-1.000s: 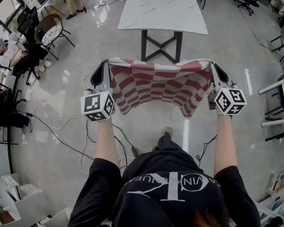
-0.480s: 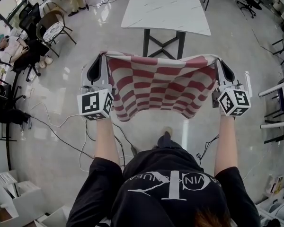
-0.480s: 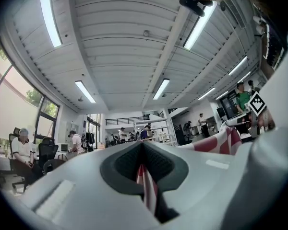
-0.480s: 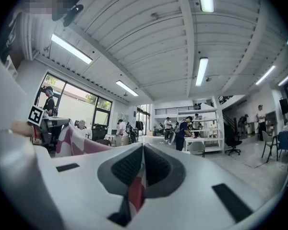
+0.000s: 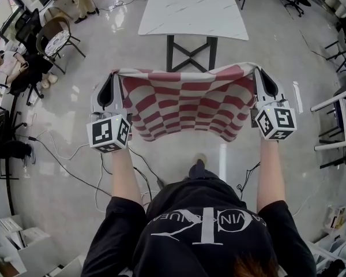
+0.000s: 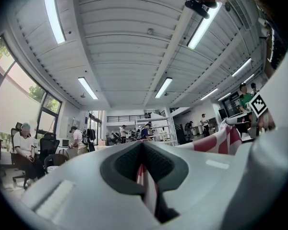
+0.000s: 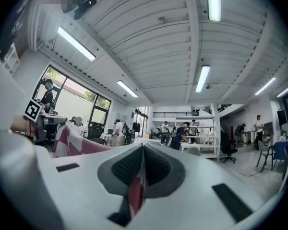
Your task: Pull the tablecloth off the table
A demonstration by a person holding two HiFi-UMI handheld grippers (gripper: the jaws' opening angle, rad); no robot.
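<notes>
A red-and-white checked tablecloth (image 5: 184, 103) hangs in the air, stretched between my two grippers and sagging toward me. The left gripper (image 5: 113, 77) is shut on its left corner, the right gripper (image 5: 258, 74) on its right corner. In the left gripper view a strip of the cloth (image 6: 145, 186) is pinched between the dark pads (image 6: 125, 164), and more cloth (image 6: 221, 138) trails off right. A red fold of cloth (image 7: 136, 193) is clamped in the right gripper view too. The white marble-top table (image 5: 190, 11) stands bare beyond the cloth.
Cables (image 5: 75, 154) run over the shiny floor at left. Chairs (image 5: 55, 39) and seated people are at far left, a white rack (image 5: 340, 120) at right, shelving (image 5: 17, 241) at lower left. Both gripper views look up at the ceiling and a distant room with people.
The cloth has been raised slightly and spread wider between the grippers, which moved apart; the table now sits a little further left in view.
</notes>
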